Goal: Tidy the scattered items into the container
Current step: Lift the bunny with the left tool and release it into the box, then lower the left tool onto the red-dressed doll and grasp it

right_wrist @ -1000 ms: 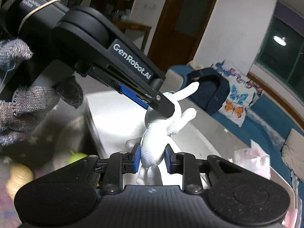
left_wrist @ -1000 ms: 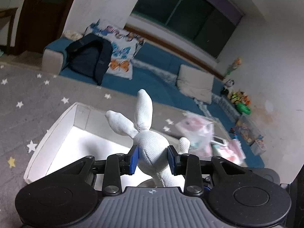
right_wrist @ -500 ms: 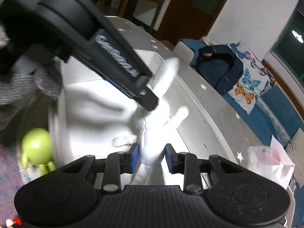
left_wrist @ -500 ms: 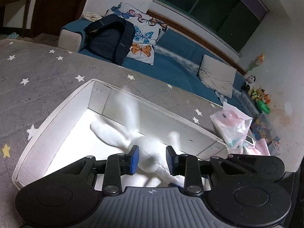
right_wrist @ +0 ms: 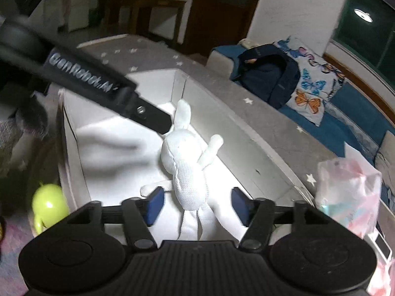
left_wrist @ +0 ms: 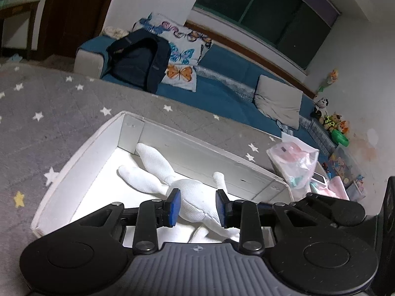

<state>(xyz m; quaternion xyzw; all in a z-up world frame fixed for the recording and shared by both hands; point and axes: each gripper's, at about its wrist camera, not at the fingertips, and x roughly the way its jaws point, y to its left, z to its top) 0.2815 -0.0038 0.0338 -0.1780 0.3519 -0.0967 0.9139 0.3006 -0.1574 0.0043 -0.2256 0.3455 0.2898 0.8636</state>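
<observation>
White plush rabbit [right_wrist: 188, 165] lies inside the white box [left_wrist: 81, 148]. My right gripper [right_wrist: 196, 206] is released; left gripper [left_wrist: 197, 207] looks slack around it. Next I fetch the green toy [right_wrist: 48, 203] beside the box.

Rabbit toy [left_wrist: 195, 197]: white, fine mesh weave. Box [left_wrist: 74, 157]: white inside and out. Mat [left_wrist: 49, 98]: grey, white stars, one yellow star near left. Gripper pads [left_wrist: 174, 207]: blue on black frames. Far sofa [left_wrist: 222, 93]: blue. Backpack [left_wrist: 140, 61]: navy. Cushion [left_wrist: 182, 56]: white, blue and orange butterflies. Small toy [right_wrist: 49, 202], left of box: lime green. Bag [left_wrist: 293, 162], right: clear, pink contents.
</observation>
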